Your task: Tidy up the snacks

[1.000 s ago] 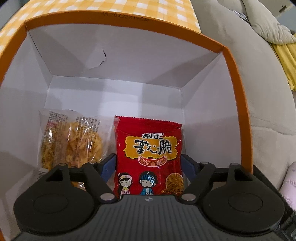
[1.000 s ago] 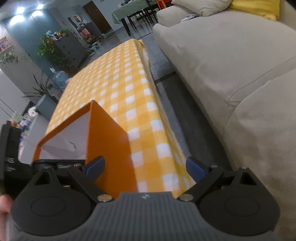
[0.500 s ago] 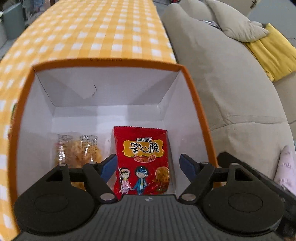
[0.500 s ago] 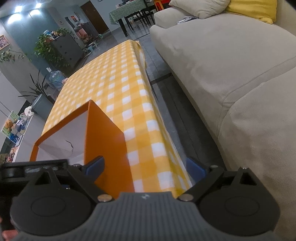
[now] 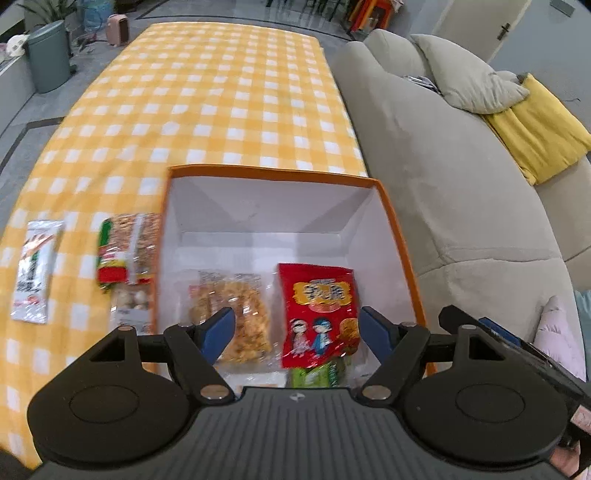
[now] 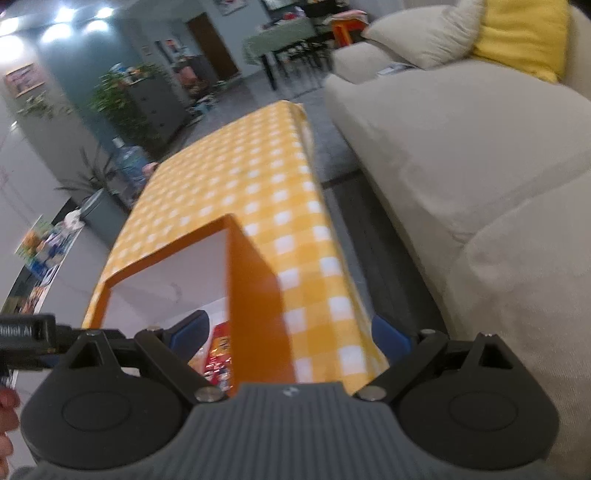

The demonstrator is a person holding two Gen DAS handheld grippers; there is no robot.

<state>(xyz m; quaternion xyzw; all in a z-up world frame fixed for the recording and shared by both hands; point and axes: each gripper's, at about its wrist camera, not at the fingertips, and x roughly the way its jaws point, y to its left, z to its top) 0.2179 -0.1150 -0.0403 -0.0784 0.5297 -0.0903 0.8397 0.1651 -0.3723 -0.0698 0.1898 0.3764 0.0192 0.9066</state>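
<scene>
Box (image 5: pixel 402 258): rectangular orange card, white inside, on the checked cloth (image 5: pixel 207 96).
Red bag (image 5: pixel 318 314): glossy foil, flat in box beside clear crisp pack (image 5: pixel 236 314).
Left gripper (image 5: pixel 293 332): wide, empty, above box.
Right gripper (image 6: pixel 284 332): wide, straddling the box's right wall.
Outside: three packets (image 5: pixel 125 254) left of box.

The left wrist view is bright and evenly lit, with soft daylight on the checked tablecloth (image 5: pixel 207 96) and the white inside of the orange box (image 5: pixel 269 221), where faint grey shadows mark the folds. Motion blur smears the packets at the left and the box rim. The right wrist view is dimmer and cooler; three ceiling lights (image 6: pixel 70 20) glare at the top left, and the whole frame is soft with blur. Both views bow strongly at the edges, bending the sofa (image 6: pixel 461 147) and table lines
</scene>
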